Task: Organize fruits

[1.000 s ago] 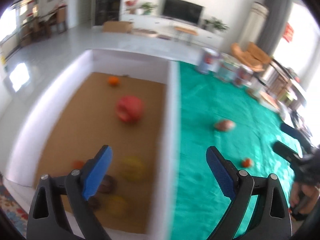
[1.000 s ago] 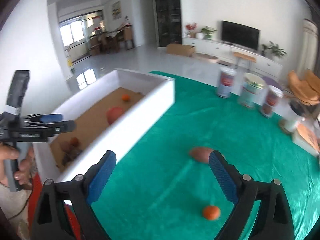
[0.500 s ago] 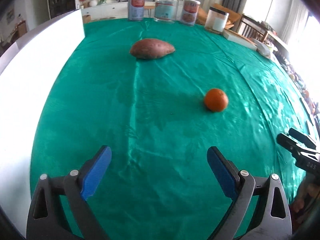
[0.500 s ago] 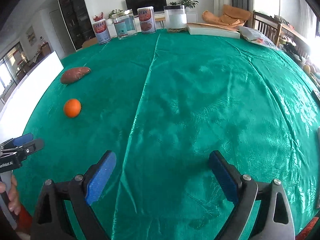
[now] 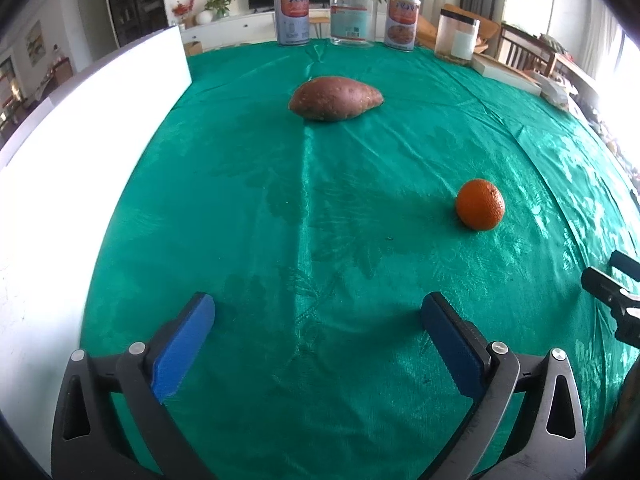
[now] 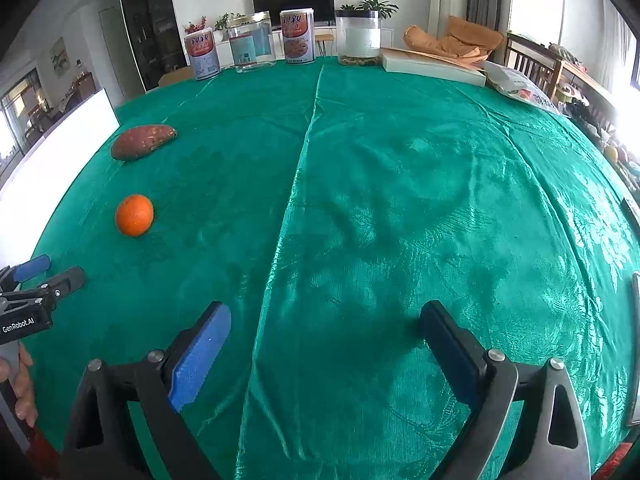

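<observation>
An orange [image 5: 480, 204] lies on the green tablecloth, ahead and to the right of my left gripper [image 5: 318, 312], which is open and empty. A brown sweet potato [image 5: 335, 98] lies farther off, near the middle. The white box [image 5: 80, 152] stands along the left side; its inside is hidden. My right gripper [image 6: 325, 322] is open and empty over bare cloth. In the right wrist view the orange [image 6: 134, 215] and the sweet potato [image 6: 143, 141] lie far to the left, and the left gripper [image 6: 44, 276] shows at the left edge.
Two cans and two clear jars [image 5: 353, 14] stand along the table's far edge. A flat white box [image 6: 432, 67] and a snack bag [image 6: 520, 90] lie at the far right. The right gripper's tips [image 5: 612, 280] show at the right edge.
Both grippers have swung away from the white box toward the open tablecloth. The left gripper has come lower and closer to the orange and sweet potato. Both stay open.
</observation>
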